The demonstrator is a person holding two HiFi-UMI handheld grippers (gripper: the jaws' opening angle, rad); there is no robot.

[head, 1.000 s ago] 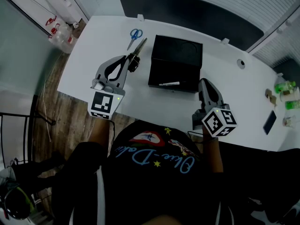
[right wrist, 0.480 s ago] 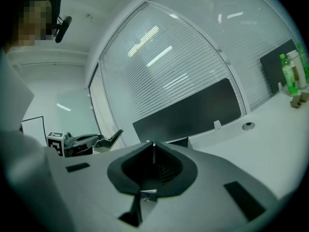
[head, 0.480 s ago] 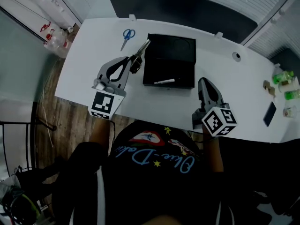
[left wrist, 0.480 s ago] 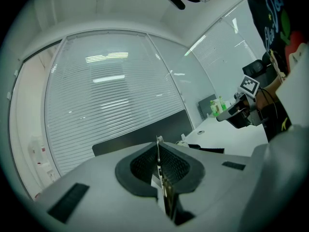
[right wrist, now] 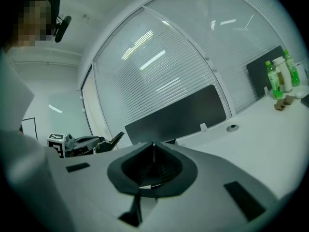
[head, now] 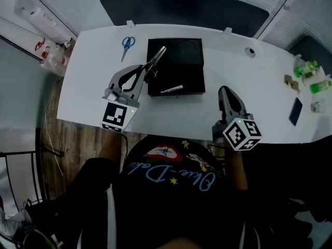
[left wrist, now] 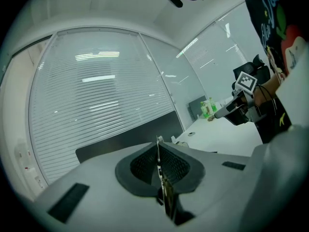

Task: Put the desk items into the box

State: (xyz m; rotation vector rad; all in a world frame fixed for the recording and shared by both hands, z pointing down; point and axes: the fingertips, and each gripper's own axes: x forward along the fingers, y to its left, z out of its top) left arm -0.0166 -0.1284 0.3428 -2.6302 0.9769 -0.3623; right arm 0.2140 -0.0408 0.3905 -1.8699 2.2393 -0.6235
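My left gripper (head: pixel 150 71) is clamped on a thin silvery metal item (head: pixel 159 55) and holds it tilted over the left edge of the black box (head: pixel 189 66). My right gripper (head: pixel 224 94) has its jaws closed on nothing, hanging near the table's (head: pixel 259 92) near edge, right of the box. The box sits mid-table towards the far edge, with a white marker (head: pixel 171 89) lying along its near wall. Blue scissors (head: pixel 127 43) lie at the far left corner. A cable hole (head: pixel 250 51) sits at the far edge. Green bottles (head: pixel 305 68) and a dark phone (head: pixel 295 111) occupy the right end. A dark partition (head: pixel 181 7) lines the far edge, slatted blinds (left wrist: pixel 96 95) behind it, wooden floor (head: pixel 72 139) to the left.
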